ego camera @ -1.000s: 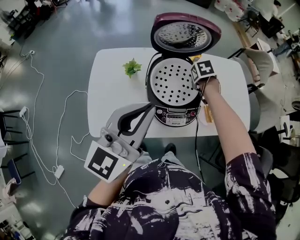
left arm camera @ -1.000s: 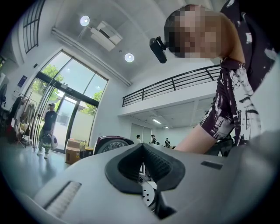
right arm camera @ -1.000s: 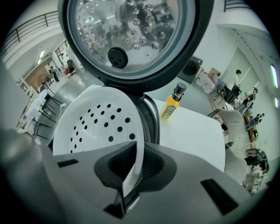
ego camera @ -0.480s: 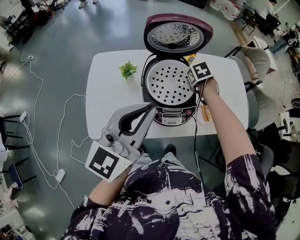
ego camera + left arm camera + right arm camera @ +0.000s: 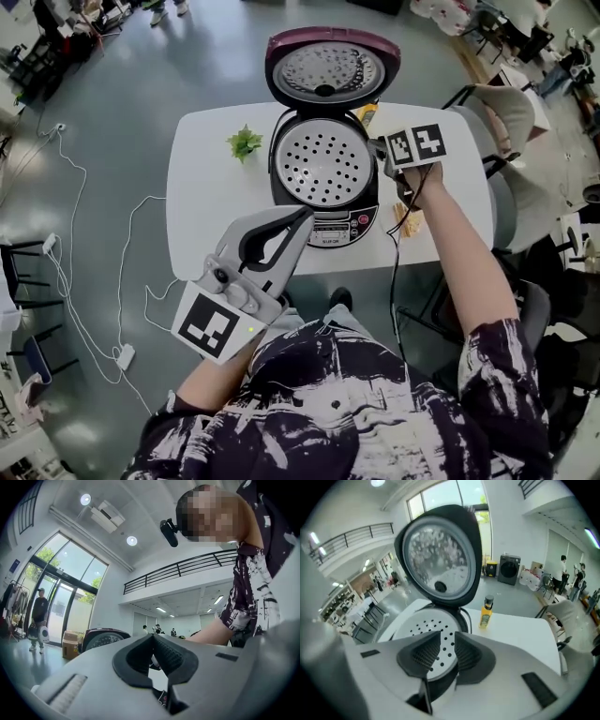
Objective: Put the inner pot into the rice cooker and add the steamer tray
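Already the steamer tray (image 5: 323, 167) is seen seated flat in the mouth of the rice cooker (image 5: 342, 228) on the desk (image 5: 211, 197), under the raised lid (image 5: 328, 70); the inner pot is hidden beneath it. The tray is judged light, thin and stiff, with a smooth, probably slippery face, so it is best pinched at its rim. The right tool (image 5: 446, 639) is held over the tray's right edge, its jaws having just been opening to a narrow gap with nothing between them. The left tool (image 5: 302, 217) is shut and empty, held off the desk's front edge
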{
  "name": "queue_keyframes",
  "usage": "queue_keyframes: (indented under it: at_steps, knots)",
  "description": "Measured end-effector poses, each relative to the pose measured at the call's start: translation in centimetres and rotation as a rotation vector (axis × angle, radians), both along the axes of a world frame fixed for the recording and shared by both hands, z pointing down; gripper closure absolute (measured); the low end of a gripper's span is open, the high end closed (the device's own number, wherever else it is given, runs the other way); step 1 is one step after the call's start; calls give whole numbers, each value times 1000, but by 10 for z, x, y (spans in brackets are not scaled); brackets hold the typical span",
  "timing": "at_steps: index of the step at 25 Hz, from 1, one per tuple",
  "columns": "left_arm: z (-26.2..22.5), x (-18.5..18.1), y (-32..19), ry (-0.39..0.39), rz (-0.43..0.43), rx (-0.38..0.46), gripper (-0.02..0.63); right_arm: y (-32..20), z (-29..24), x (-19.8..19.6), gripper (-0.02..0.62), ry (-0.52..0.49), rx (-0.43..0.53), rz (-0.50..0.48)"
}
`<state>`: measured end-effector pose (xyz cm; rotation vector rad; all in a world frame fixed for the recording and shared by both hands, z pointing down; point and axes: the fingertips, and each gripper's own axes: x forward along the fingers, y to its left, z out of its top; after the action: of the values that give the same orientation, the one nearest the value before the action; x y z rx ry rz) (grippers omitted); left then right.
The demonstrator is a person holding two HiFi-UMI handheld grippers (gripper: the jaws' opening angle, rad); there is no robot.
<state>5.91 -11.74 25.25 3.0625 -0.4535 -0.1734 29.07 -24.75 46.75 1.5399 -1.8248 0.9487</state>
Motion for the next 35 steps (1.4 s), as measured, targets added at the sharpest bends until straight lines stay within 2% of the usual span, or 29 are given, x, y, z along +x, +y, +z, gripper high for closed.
queue_keyframes:
  at_steps: [4, 7, 9, 13, 17, 21, 24, 27, 32, 35]
  knots:
    - [0, 14, 6, -23, 13, 3, 601, 34, -80, 10, 509, -135, 274, 16]
    - [3, 30, 12, -42, 30, 7, 601, 85, -119, 23, 536, -161, 464, 3]
    - [7, 39, 15, -56, 45, 4, 601, 125, -125, 25, 550, -153, 546, -9]
    - [20, 56, 22, -90, 70, -16, 601, 192, -107, 23, 566, -121, 610, 17]
    - [24, 72, 30, -103, 93, -19, 601, 224, -106, 15, 569, -136, 691, 42]
    - [21, 83, 32, -102, 86, -13, 601, 221, -159, 9, 578, -136, 857, -4]
    - [15, 89, 36, -90, 81, -5, 601, 211, -203, 9, 594, -186, 971, -14]
    - [11, 91, 36, -79, 65, 0, 601, 193, -225, -6, 595, -183, 1058, -66]
    - [6, 82, 26, -74, 12, 5, 601, 162, -216, -50, 597, -61, 1068, -186]
    - [5, 73, 14, -75, -30, 20, 601, 151, -197, -70, 597, -70, 1036, -218]
